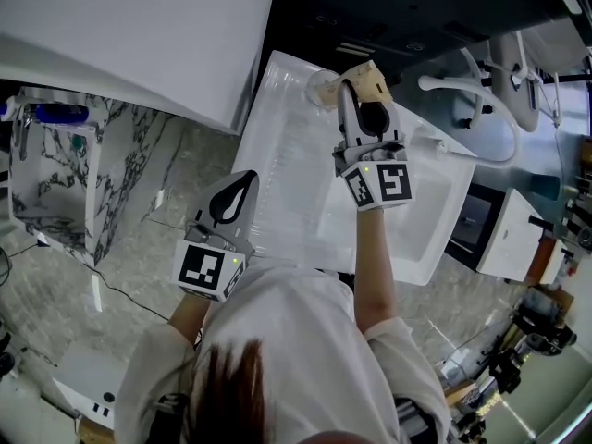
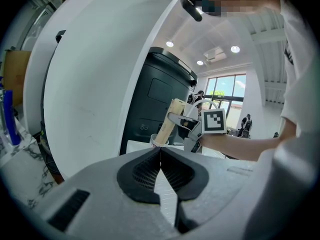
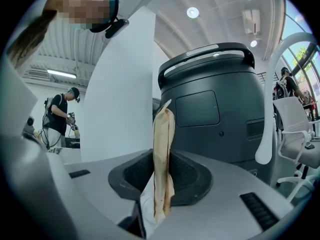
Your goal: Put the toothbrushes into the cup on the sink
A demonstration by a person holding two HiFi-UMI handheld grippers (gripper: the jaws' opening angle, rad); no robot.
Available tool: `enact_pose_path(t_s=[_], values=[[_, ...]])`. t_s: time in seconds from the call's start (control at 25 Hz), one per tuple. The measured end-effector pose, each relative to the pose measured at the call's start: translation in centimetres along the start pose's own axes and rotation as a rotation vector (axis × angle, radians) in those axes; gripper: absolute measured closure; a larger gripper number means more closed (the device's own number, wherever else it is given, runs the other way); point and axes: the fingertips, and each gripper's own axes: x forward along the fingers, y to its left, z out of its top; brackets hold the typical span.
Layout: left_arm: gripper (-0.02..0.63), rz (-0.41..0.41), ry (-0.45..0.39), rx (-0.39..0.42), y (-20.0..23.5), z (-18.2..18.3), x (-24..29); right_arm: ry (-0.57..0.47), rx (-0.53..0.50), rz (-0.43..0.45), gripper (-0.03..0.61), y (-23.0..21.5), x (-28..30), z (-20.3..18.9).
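At the white sink (image 1: 277,155), a person with a gripper in each hand holds a toothbrush packet (image 1: 372,79) of tan paper over the back corner, where the clear cup (image 1: 319,89) stands. From above, the right gripper (image 1: 359,95) covers its own grip, and packet and cup read only as close neighbours.

The right gripper view settles the grip. The jaws of the right gripper (image 3: 162,156) are pressed on both flat sides of the toothbrush packet (image 3: 163,129), which stands upright between them. The cup is out of sight there, below the jaws.

The left gripper view alone shows the two together. The toothbrush packet (image 2: 172,118) leans, with its lower end at the mouth of the cup (image 2: 158,141), and the right gripper (image 2: 184,120) clasps it higher up.

The left gripper (image 1: 242,185) hangs near the sink's front left edge, well apart from the cup. In its own view the jaws of the left gripper (image 2: 160,151) are closed tip to tip with nothing between them.

A tall white panel (image 1: 120,35) rises at the left, beside a marble-patterned stand (image 1: 55,169). Behind the sink sits a dark grey drum-shaped unit (image 3: 215,99), and a white office chair (image 3: 292,129) stands to the right. A second person (image 3: 62,115) stands far off.
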Motion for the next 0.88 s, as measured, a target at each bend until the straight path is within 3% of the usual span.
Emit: enact_pose_path(t_s=[0.88], values=[[0.598, -0.001, 0.025, -0.014, -0.1, -0.8, 0.4, 0.066, 0.015, -0.01, 0.492, -0.9, 1.3, -4.8]])
